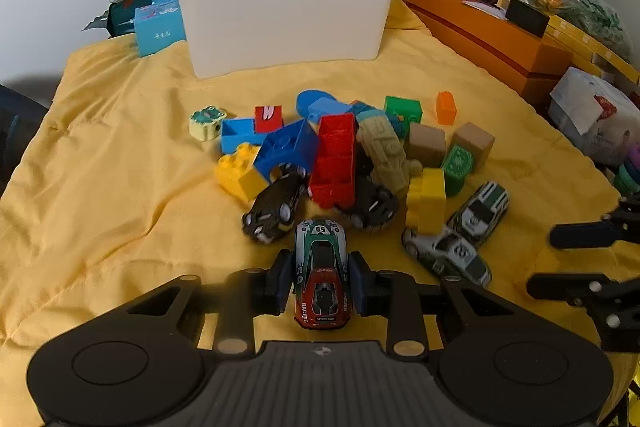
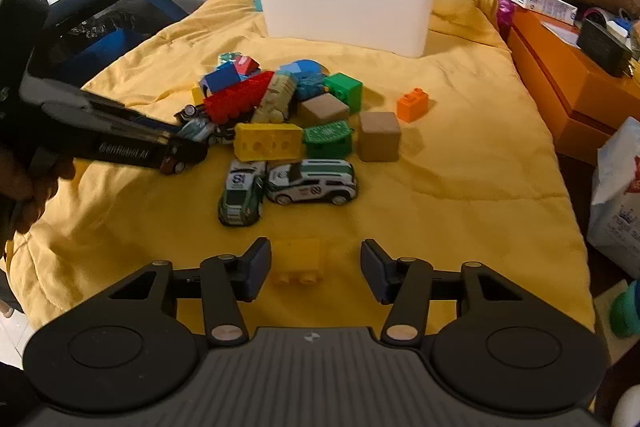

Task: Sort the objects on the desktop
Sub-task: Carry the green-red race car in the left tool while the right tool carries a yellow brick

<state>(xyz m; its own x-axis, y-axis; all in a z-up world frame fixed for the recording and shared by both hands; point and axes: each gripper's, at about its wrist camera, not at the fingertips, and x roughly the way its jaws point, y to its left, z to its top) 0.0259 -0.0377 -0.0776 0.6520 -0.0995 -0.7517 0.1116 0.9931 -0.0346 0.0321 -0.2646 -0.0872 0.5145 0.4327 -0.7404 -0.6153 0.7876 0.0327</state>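
toy pile [image 1: 348, 163] — beyond gripped racing car [image 1: 320, 275]

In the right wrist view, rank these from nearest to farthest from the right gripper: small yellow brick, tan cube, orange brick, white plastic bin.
1. Small yellow brick, between the open fingers.
2. Tan cube, ahead, slightly right.
3. Orange brick, beyond the cube, right.
4. White plastic bin, at the back.
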